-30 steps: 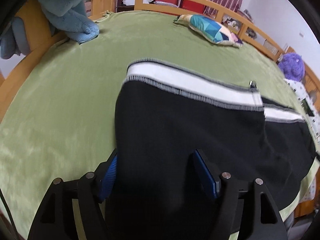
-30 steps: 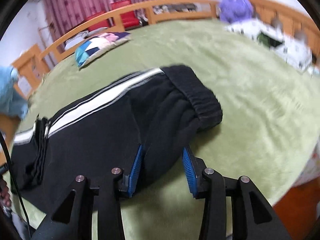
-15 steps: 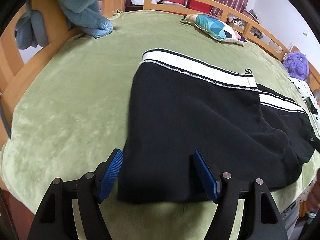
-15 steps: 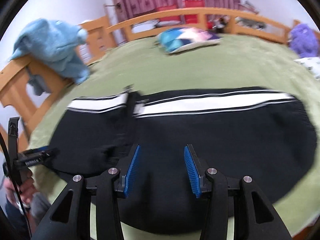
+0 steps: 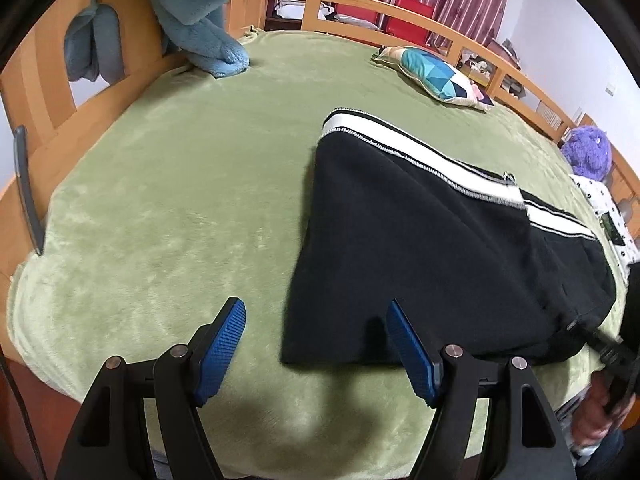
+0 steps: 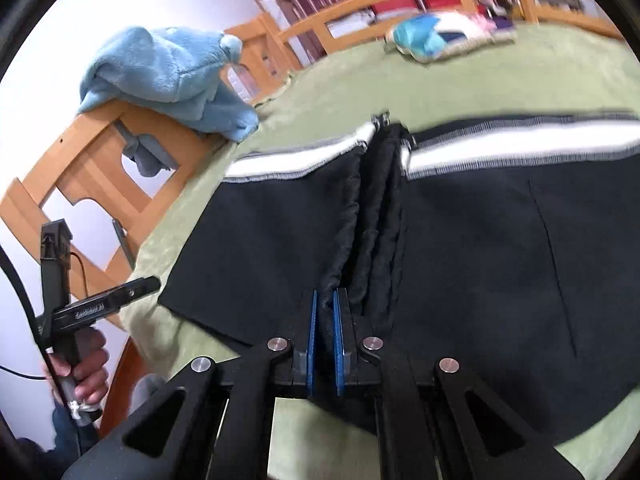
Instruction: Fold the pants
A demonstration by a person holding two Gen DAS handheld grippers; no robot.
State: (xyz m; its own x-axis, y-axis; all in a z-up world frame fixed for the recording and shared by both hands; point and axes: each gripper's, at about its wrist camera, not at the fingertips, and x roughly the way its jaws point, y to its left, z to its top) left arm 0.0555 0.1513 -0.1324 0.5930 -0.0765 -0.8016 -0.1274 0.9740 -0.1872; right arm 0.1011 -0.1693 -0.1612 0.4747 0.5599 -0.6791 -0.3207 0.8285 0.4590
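Note:
Black pants [image 5: 440, 248] with a white side stripe lie flat across the green bedspread [image 5: 172, 208]. My left gripper [image 5: 315, 309] stands open just above the pants' near left corner; nothing is pinched, and its right pad [image 5: 408, 344] hovers over the black cloth. In the right wrist view the pants [image 6: 500, 264] fill the middle, with a bunched ridge [image 6: 376, 208] running from the stripe toward me. My right gripper [image 6: 325, 300] is shut on the near end of that ridge, with black fabric squeezed between the blue pads.
A light blue plush blanket [image 5: 204, 12] hangs over the wooden headboard [image 5: 44, 92]. A patterned pillow [image 5: 436, 76] and a purple plush toy [image 5: 588, 152] sit near the far bed rail [image 5: 360, 4]. A hand [image 6: 86, 364] holds the left tool's handle.
The left gripper slid back and left, off the pants toward their corner, staying open. The right gripper swung left along the pants and closed on the bunched fold.

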